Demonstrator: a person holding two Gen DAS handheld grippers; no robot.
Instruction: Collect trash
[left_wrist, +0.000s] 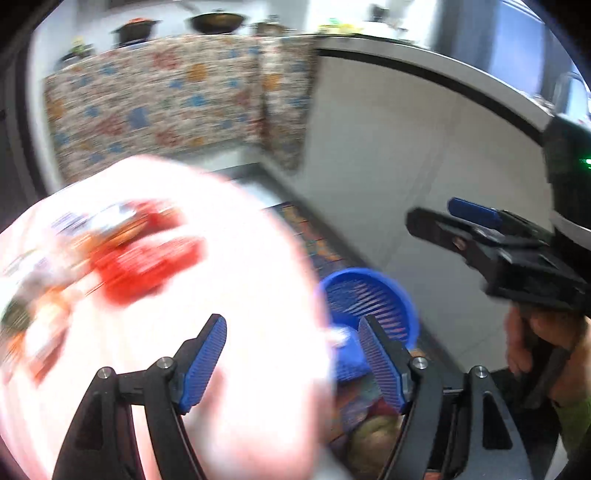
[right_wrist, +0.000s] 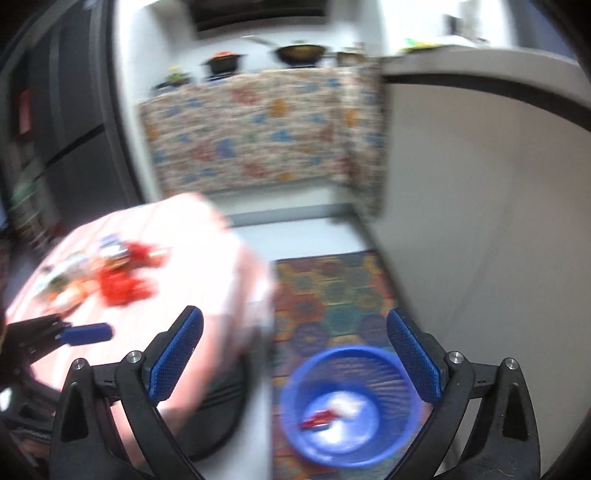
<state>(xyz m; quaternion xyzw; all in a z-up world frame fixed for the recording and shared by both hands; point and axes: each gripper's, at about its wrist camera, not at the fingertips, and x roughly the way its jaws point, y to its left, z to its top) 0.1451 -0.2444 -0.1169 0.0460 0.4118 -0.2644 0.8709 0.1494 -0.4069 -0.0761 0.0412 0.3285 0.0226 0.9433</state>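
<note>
While both jaws gape empty, left gripper (left_wrist: 291, 363) and right gripper (right_wrist: 314, 354) hang above round blue plastic wastebasket (right_wrist: 351, 406) holding red-white scraps (right_wrist: 332, 413).

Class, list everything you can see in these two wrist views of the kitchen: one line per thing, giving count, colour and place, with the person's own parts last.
table: one, pink cloth, left
wrappers: a blurred pile, mostly red, on the table; count unclear
bin: one, blue, slatted, on the floor right of the table
scraps in the bin: red and white, at its bottom
mat: one, multicoloured hexagons, on the floor under the bin
curtain: patterned, floral, below the far counter
pots: two, dark, on the far counter
left gripper: black with blue pads, open, empty
right gripper: same, open, above the bin
hand: one, holding the right gripper's handle
</note>
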